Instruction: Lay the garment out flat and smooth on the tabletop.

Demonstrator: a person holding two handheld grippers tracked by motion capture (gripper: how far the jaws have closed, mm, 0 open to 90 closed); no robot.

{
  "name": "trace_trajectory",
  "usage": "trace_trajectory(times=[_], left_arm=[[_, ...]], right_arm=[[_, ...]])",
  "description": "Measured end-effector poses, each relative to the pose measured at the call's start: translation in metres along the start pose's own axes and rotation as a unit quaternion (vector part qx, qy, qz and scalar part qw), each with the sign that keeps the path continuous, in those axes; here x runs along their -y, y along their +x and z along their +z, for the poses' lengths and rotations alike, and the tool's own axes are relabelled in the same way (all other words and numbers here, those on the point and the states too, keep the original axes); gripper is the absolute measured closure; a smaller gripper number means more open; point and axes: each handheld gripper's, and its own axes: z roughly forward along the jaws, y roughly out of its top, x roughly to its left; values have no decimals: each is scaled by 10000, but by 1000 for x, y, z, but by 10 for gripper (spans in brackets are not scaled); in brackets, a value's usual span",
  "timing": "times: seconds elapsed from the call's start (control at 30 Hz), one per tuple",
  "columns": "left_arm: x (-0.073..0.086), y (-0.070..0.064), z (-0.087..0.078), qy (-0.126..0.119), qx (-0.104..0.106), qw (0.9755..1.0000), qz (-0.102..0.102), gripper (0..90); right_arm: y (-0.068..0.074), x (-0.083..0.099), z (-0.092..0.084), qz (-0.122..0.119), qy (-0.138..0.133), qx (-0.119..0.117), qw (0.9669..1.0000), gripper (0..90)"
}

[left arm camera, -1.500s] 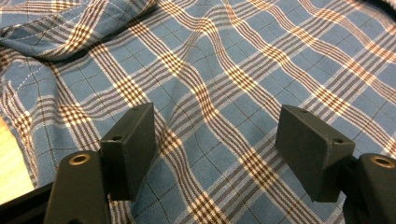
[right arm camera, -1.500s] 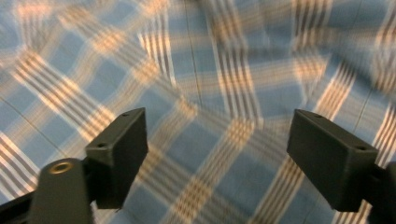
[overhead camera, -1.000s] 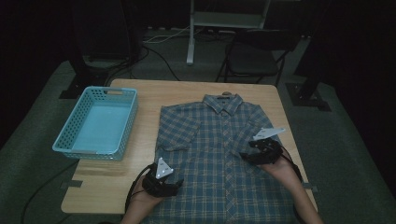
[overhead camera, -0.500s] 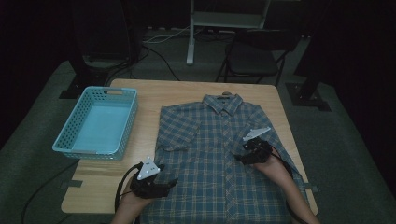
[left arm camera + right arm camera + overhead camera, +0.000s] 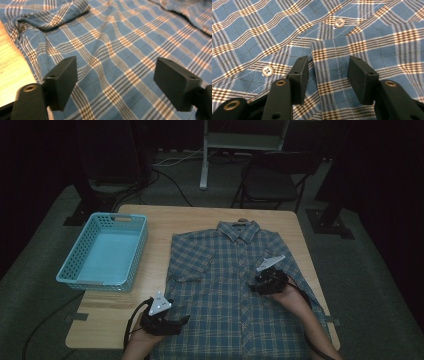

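Note:
A blue plaid short-sleeved shirt lies spread flat, collar away from me, on the wooden table. My left gripper hovers at the shirt's near left hem. Its jaws have just been opening and stand wide over flat cloth, with nothing between them. My right gripper rests on the shirt's front at mid-height. Its jaws have just been closing and straddle a strip of the button placket. The strip still lies flat and unpinched. Two white buttons show beside it.
A light blue plastic basket stands on the table's left side, apart from the shirt. Bare wood runs along the shirt's left edge. Beyond the table stand a dark folding chair and a white stand.
My right gripper has moved left and down onto the shirt's front, and its jaws have narrowed around the placket. The left gripper has drifted slightly left along the hem.

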Motion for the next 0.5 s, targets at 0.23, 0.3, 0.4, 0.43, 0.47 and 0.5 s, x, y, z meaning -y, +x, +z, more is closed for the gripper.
trace_trajectory(times=[0.23,0.3,0.4,0.43,0.47,0.5], left_arm=[[3,-8,10,172,99,9996,186,199],[3,-11,10,180,85,9993,305,199],[3,-10,10,225,118,9993,291,199],[3,-10,10,207,125,9993,274,199],[3,-10,10,230,134,9993,255,199],[3,-9,11,238,145,9993,242,199]], right_arm=[[0,-3,1,-58,69,80,9999,638],[-2,-4,1,-65,77,68,9999,693],[-6,-5,0,0,59,52,10000,813],[-9,-5,-1,31,0,24,10000,846],[-12,-5,-3,74,-64,26,9999,856],[-17,-5,-6,164,-162,52,9997,863]])
